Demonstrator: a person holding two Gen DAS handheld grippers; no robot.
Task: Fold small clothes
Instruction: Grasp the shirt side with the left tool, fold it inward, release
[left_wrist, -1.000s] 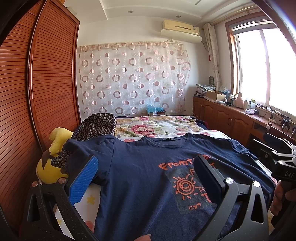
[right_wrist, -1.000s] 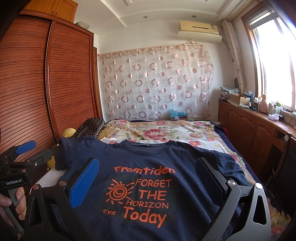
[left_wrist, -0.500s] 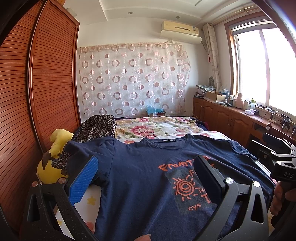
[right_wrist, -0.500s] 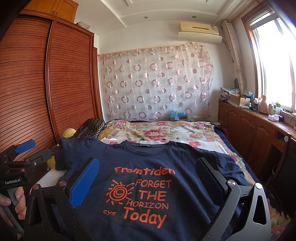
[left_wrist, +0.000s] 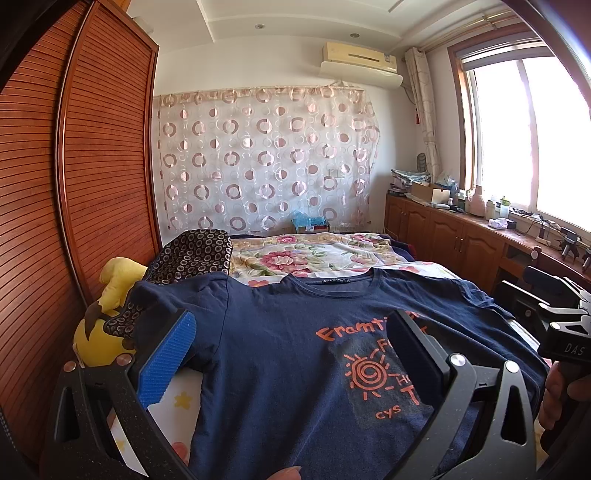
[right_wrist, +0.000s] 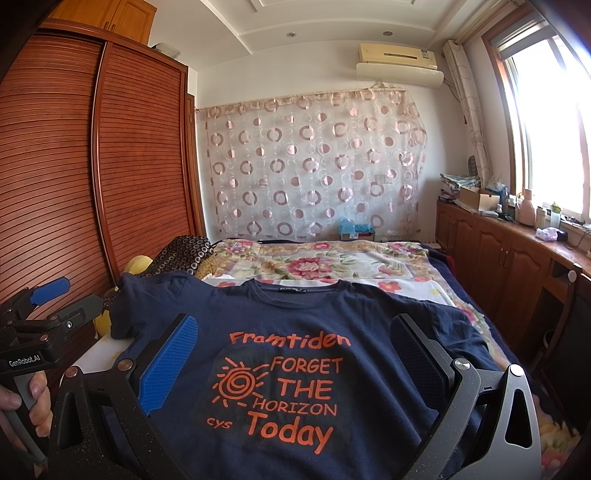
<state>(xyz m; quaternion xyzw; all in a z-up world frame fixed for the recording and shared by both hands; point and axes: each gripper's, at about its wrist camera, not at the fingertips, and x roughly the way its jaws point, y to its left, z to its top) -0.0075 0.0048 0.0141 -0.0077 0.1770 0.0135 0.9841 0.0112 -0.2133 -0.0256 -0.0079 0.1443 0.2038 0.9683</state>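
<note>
Left claw (left_wrist: 291, 343): black frame, ribbed blue pad, jaws spread wide, gripping nothing. Right claw (right_wrist: 293, 343): same build, jaws equally wide, empty; seen also at the right edge of the left view.
Wardrobe (right_wrist: 74, 177): slatted red-brown wood, left of frame.
Bed (right_wrist: 325, 262): floral cover, centre.
T-shirt (right_wrist: 369, 332): navy knit, spread flat face-up on the bed, lower centre, collar away from the cameras, orange print "Framtiden FORGET THE HORIZON Today".
Curtain (left_wrist: 266, 162): sheer, circle-patterned, back wall.
Plush toy (left_wrist: 107, 317): yellow, soft, lower left beside the near sleeve.
Change from the earlier frames: none discernible; claws and shirt unmoved.
</note>
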